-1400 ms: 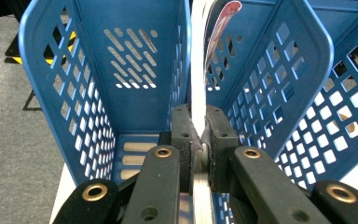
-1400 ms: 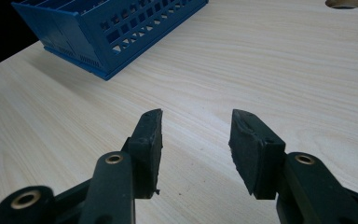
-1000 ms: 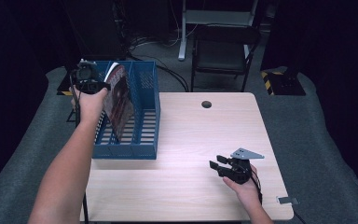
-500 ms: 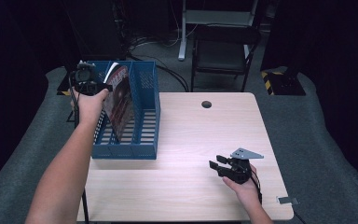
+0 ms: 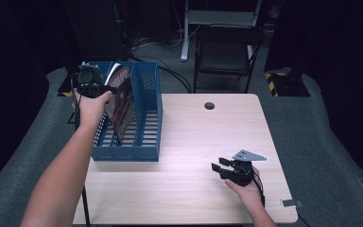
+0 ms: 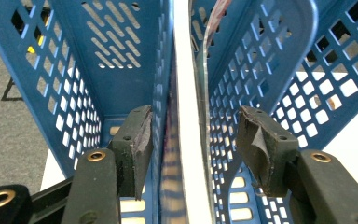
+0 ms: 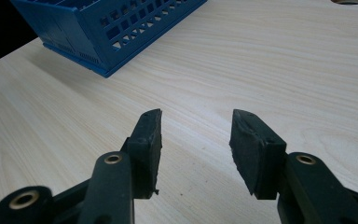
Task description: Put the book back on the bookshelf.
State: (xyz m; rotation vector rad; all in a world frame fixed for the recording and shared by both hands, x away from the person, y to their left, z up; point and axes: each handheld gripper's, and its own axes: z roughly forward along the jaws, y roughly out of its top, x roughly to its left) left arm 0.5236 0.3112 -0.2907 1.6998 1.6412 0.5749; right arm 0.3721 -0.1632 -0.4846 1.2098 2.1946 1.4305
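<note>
A magazine (image 5: 123, 101) with a dark red cover stands leaning in a slot of the blue file rack (image 5: 146, 137) at the table's left. My left gripper (image 5: 108, 88) is at the magazine's top edge. Its jaws have just been opening. In the left gripper view the magazine's white edge (image 6: 186, 93) and a blue divider (image 6: 161, 70) run between the pads of the left gripper (image 6: 193, 140), which do not press on them. My right gripper (image 5: 217, 166) rests low over the table's front right. In its own view the right gripper (image 7: 196, 130) is open over bare wood.
The pale wooden table (image 5: 194, 142) has a round cable hole (image 5: 209, 105) at its far edge. A dark chair (image 5: 227, 52) stands behind it. The rack's corner (image 7: 112, 23) lies ahead and left of the right gripper. Grey matting (image 5: 321, 142) surrounds the table.
Both hands keep their places and the magazine still leans in the rack. Any parting of the left jaws is too small to make out in the high view.
</note>
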